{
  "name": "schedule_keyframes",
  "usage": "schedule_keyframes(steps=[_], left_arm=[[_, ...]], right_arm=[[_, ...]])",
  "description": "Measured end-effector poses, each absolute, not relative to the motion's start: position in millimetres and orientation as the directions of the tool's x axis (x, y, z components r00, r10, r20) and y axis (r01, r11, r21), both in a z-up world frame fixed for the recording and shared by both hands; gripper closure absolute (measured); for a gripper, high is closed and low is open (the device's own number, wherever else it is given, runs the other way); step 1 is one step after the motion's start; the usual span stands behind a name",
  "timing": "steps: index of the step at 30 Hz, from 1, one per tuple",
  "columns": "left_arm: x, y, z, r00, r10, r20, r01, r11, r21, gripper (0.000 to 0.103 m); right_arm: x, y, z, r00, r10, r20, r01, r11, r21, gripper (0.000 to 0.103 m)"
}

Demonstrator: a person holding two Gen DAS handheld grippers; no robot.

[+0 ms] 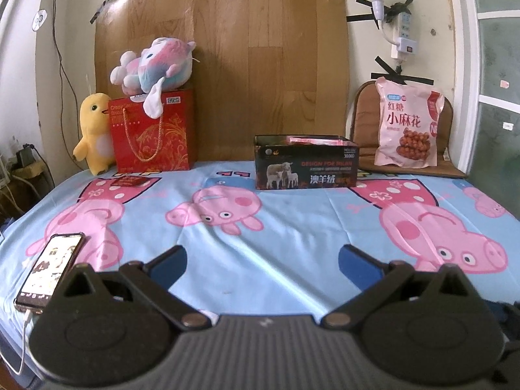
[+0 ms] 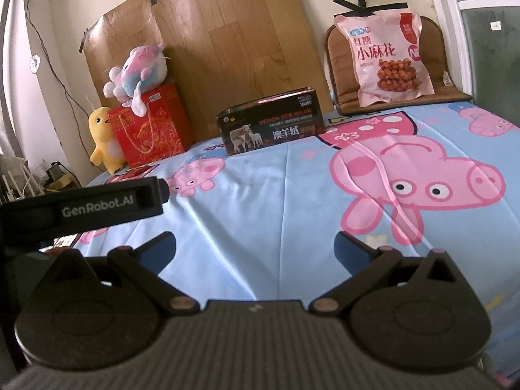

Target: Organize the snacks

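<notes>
A wood-grain panel (image 1: 260, 65) is taped to the cream wall (image 1: 367, 65) at twelve o'clock; a power strip (image 1: 404, 27) hangs at one o'clock.

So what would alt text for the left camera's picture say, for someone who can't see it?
An open, empty two-finger left gripper hovers over a blue cartoon-pig bedsheet. Beyond stand a dark open cardboard box, a pink snack bag on a brown cushion, and a red gift bag topped by a plush toy.
</notes>
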State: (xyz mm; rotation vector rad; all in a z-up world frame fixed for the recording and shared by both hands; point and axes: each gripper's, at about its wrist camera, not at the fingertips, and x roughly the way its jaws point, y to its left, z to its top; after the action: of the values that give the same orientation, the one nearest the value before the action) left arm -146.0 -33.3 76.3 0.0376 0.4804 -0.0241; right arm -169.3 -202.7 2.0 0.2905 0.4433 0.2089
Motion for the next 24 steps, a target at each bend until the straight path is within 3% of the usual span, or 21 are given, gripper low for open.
schedule_keyframes(steps=[24], left_arm=[[-147.1,-33.8,77.4,0.884,-0.048,-0.464,0.067,0.997,0.023,0.0]], right_arm=[[-169.0,-211.2,3.2,0.895,0.243,-0.373,-0.111,0.933,0.342,0.0]])
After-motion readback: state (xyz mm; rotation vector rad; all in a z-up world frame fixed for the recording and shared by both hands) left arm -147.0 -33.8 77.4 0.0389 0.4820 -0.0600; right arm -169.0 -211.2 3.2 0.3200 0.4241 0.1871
